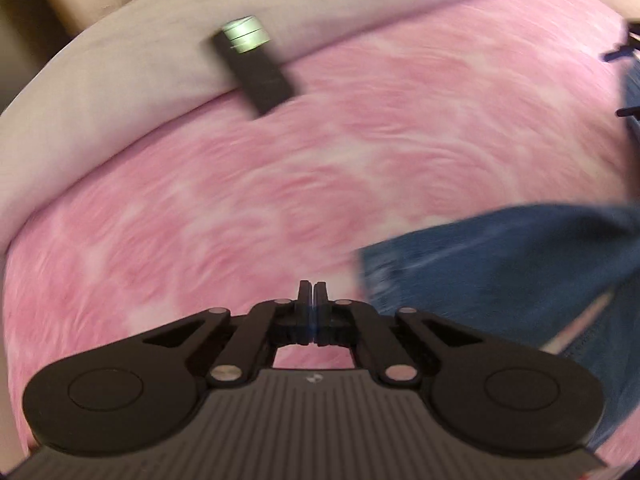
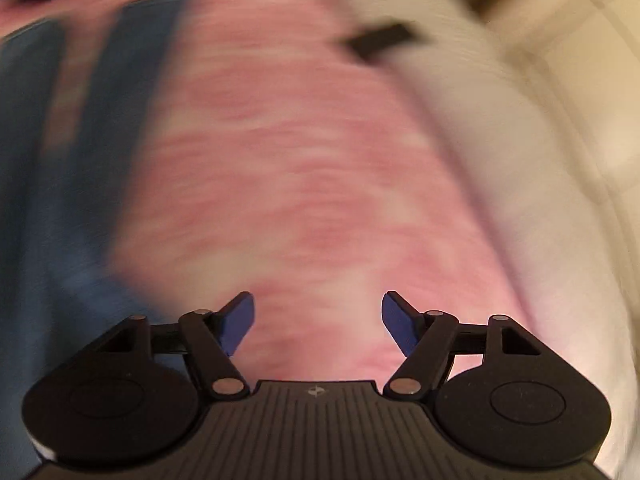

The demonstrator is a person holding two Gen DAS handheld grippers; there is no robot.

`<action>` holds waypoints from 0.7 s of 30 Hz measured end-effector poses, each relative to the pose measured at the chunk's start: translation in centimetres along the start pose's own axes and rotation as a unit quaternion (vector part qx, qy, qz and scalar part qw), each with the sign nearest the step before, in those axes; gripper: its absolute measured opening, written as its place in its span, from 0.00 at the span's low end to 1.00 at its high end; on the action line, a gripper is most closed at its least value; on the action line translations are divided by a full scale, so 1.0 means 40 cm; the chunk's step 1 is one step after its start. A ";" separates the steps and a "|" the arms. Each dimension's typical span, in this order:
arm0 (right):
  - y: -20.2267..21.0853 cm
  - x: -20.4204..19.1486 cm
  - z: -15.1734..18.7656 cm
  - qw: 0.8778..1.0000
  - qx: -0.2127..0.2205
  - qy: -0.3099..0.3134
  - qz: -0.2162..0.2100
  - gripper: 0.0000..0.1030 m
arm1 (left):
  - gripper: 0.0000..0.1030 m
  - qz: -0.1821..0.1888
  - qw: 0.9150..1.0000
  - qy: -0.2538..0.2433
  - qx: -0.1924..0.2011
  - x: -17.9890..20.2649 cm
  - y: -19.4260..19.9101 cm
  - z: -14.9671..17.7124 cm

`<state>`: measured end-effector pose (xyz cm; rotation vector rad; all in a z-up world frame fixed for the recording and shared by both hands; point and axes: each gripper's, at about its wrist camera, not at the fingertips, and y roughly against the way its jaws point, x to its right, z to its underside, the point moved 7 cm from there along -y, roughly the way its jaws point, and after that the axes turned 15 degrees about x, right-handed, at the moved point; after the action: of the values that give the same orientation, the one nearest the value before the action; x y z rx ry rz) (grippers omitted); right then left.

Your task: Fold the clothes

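Hovering over the pink bedspread (image 1: 280, 168), the left gripper (image 1: 313, 288) was closed on nothing. The right gripper (image 2: 318, 316) gaped wide, so either could snag bedding instead of the blue denim garment (image 1: 500, 264).

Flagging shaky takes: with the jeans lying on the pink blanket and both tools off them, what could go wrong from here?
1. The left tool is shut on nothing; it must reopen or it will only push the jeans.
2. Both views are blurred, so the open right tool could pinch the blanket along with the denim.
3. A black device lies at the blanket's edge; dragged cloth might knock it off.
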<state>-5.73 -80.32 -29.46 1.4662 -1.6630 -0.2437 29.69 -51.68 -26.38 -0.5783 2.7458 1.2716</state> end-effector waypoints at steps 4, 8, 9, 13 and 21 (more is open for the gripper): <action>-0.015 0.100 0.001 0.990 -0.009 -0.138 0.041 0.69 | 0.00 -0.010 0.999 0.030 -0.032 -0.051 0.005 0.034; 0.050 0.063 -0.003 0.985 -0.002 -0.171 0.021 0.71 | 0.19 0.039 0.996 0.077 -0.037 -0.015 0.007 0.062; 0.069 0.044 -0.003 0.984 -0.001 -0.180 0.012 0.71 | 0.25 0.052 0.994 0.089 -0.037 0.001 0.001 0.076; 0.129 -0.060 0.001 0.990 -0.003 -0.138 -0.044 0.72 | 0.37 0.083 0.992 0.081 -0.045 0.064 -0.043 0.107; 0.082 -0.203 -0.013 0.979 -0.030 0.057 -0.194 0.68 | 0.66 0.109 0.985 -0.123 0.054 0.213 -0.082 0.017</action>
<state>-8.36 -72.08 -30.87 1.7179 -1.2591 -0.4111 22.91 -55.74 -30.99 -0.1032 2.7018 1.1333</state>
